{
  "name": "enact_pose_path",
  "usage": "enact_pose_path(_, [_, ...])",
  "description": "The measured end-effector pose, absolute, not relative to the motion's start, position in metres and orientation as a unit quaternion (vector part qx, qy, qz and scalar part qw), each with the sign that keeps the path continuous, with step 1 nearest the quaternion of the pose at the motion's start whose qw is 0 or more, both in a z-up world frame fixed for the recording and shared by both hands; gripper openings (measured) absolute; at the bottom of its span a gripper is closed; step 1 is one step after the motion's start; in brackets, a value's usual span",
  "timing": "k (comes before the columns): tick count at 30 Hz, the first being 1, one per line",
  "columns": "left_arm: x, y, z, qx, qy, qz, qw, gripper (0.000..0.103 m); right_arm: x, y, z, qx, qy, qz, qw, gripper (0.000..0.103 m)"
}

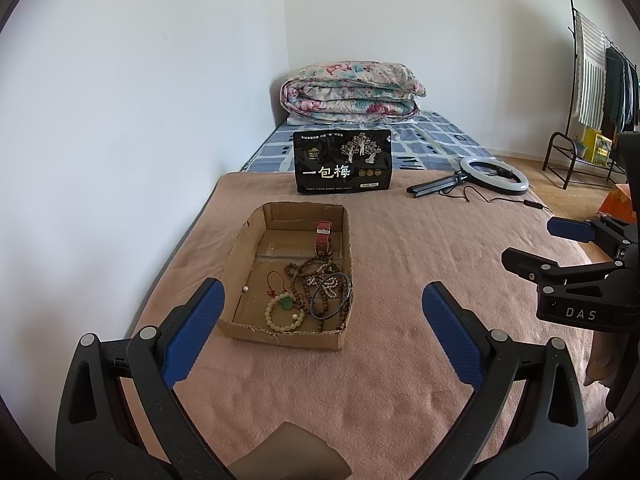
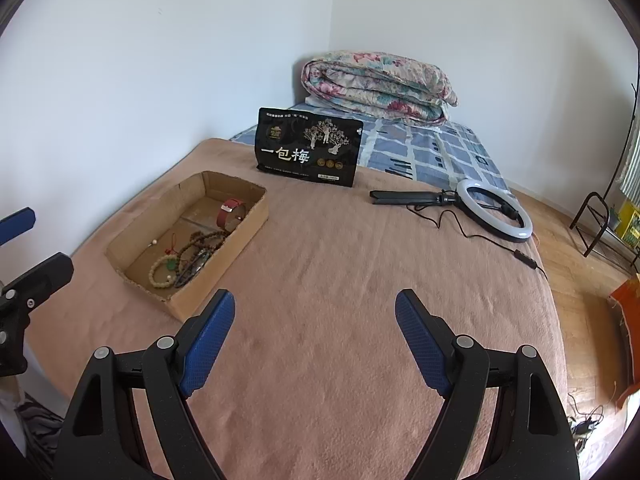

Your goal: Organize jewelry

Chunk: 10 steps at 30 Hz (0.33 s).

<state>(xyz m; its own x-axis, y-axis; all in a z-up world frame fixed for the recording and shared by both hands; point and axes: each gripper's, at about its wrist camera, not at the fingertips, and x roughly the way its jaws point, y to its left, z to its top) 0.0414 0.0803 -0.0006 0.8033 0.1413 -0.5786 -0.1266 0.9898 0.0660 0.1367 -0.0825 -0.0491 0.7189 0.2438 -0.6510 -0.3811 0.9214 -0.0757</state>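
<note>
The left gripper (image 1: 322, 312) hangs above the near edge of the pink blanket (image 1: 400, 280), jaws spread wide, nothing between them. The right gripper (image 2: 314, 316) hangs beside it over the same near edge, jaws likewise spread and empty.

The cardboard tray (image 1: 240, 260) sits toward the left edge of the blanket, open at the top. All visible jewelry lies inside it:
- red watch (image 1: 322, 236) — at the tray's far right corner, strap looped upright.
- brown bead strands (image 1: 316, 280) — tangled along the right wall.
- pale bead bracelet (image 1: 283, 312) with a green pendant — near the front wall.

A black snack bag (image 1: 343, 162) stands at the blanket's far edge. A ring light (image 1: 494, 176) lies at the far right corner, cord trailing.
</note>
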Motion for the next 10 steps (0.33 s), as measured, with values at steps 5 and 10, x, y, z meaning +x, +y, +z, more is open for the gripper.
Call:
enact_pose_path(5, [0.0416,0.0809,-0.0008,0.012,0.305,0.069,0.950,0.101,0.1366,-0.0827,-0.0493,-0.102,0.335,0.169,0.921,0.082])
enact_pose_path(10, [0.0436,0.0821,0.0014,0.011,0.298,0.076,0.951,0.101,0.1366,-0.0831,-0.0500,-0.102,0.336,0.168,0.921,0.082])
